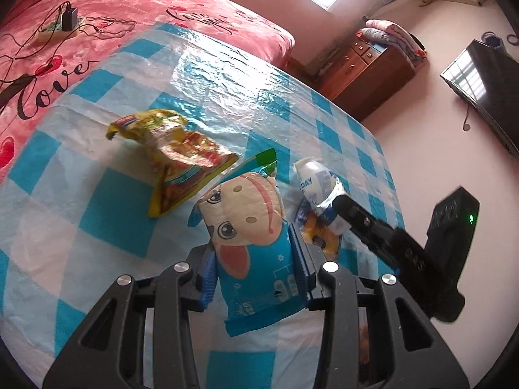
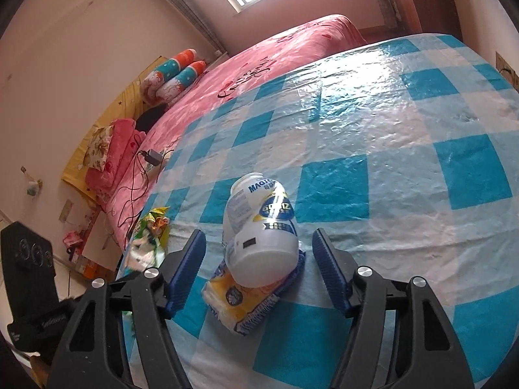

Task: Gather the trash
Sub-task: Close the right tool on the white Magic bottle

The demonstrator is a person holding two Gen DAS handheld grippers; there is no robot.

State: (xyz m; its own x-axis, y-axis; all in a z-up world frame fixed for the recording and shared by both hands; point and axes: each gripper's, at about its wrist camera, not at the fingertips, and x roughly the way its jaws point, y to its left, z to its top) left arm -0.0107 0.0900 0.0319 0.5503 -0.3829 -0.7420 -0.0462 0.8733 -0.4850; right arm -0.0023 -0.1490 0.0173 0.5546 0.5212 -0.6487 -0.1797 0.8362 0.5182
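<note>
Blue cow-print snack bag [image 1: 249, 227] clamped in the left tongs [image 1: 256, 259] above the blue-checked surface [image 1: 97, 201], white bottle [image 2: 259, 230] lying on a yellow wrapper [image 2: 240, 304] between the part-open right tongs [image 2: 259, 269], pads clear of it, crumpled yellow packet [image 1: 175, 152] beside, pink bed [image 1: 107, 3] behind

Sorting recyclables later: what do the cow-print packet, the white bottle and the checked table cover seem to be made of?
Cow-print packet: thin glossy plastic film, judging by its creases and sheen. White bottle: smooth, opaque, probably plastic, with a shiny printed label wrap. Checked table cover: looks like thin plastic sheeting, wrinkled, with window glare on it.
</note>
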